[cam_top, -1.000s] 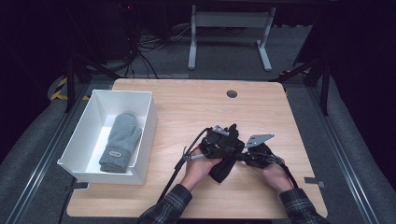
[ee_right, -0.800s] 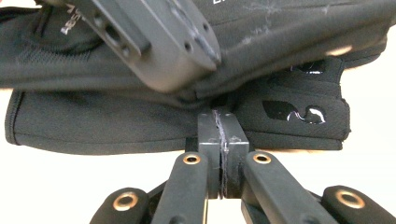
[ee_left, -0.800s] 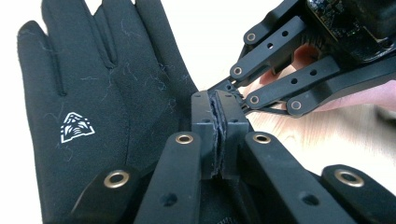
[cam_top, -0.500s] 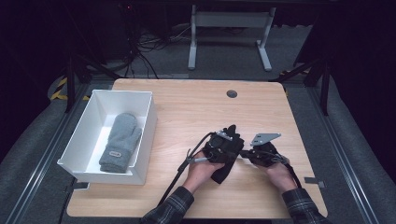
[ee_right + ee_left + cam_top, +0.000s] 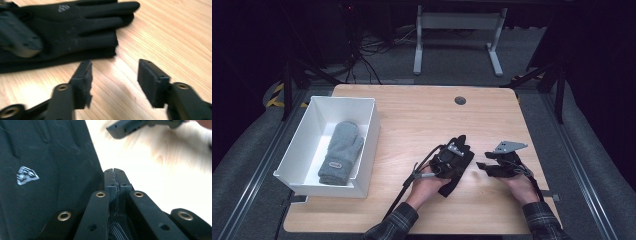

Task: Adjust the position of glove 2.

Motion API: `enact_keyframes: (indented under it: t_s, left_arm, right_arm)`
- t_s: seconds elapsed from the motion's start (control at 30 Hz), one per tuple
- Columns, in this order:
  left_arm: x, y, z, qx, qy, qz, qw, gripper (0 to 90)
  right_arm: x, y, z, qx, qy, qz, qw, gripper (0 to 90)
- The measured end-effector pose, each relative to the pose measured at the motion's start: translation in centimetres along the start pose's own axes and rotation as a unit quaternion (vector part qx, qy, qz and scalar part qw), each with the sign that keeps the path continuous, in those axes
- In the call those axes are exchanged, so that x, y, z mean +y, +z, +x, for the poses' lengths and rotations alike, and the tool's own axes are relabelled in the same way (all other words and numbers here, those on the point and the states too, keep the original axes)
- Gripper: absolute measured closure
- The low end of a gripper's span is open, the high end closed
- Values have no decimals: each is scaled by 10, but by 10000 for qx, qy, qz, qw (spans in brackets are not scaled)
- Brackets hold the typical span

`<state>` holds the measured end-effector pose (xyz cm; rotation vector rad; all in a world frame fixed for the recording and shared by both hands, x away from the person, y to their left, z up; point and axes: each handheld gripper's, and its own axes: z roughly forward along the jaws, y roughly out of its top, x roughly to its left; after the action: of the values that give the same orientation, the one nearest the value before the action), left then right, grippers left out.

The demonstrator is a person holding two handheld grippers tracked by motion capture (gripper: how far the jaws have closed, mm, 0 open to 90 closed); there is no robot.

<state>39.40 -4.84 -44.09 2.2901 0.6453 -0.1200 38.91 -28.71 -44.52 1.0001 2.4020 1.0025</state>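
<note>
My left gripper (image 5: 115,173) rests over the black glove (image 5: 460,162) near the front middle of the wooden counter (image 5: 412,115); its jaws are pressed together, and I cannot tell whether any fabric is pinched between them. My right gripper (image 5: 113,75) hovers just beside the glove's fingers, its jaws spread wide and empty. A grey mitten (image 5: 341,152) lies in the white bin (image 5: 367,145) at the left.

A wooden table (image 5: 422,115) bears a white bin (image 5: 367,131) and a black glove (image 5: 75,27).
</note>
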Motion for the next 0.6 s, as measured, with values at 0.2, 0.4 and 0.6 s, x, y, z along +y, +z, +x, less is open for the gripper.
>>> enact_keyframes:
  t_s: [0.2,0.4,0.6]
  left_arm:
    - [-10,-3,-2,-59,22,154,9999,900]
    - [-21,-11,-2,-15,77,278,9996,900]
    - [-33,-24,1,68,54,326,9994,900]
  right_arm:
    - [-8,-3,-5,-78,72,86,9999,374]
    - [-16,-6,-10,-148,139,102,9997,322]
    - [-26,-16,-14,-165,235,86,9996,277]
